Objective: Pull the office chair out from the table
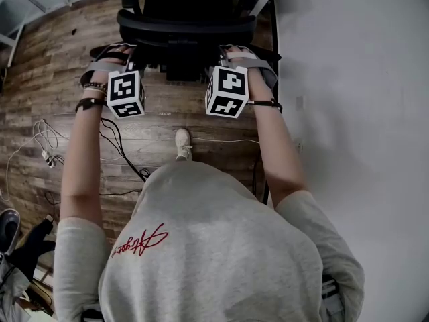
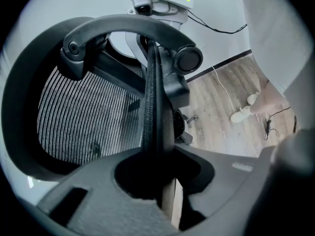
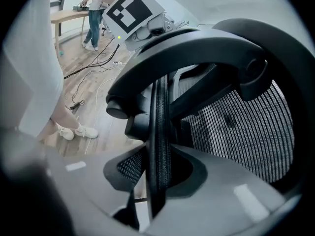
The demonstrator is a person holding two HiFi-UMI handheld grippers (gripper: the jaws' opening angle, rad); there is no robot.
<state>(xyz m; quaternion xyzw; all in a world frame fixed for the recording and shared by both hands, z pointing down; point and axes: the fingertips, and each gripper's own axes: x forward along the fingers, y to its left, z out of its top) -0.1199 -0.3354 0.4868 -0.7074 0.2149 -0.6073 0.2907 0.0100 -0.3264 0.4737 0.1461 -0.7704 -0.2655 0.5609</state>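
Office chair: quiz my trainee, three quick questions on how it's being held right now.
1. True or false: the left gripper is shut on the backrest rim of the black mesh-backed office chair.
2. What is the right gripper shut on? A) the chair's backrest rim B) a white cable C) a table leg
3. Fill in: the chair stands on a ___-grain plank floor.

Key: 1 true; 2 A; 3 wood.
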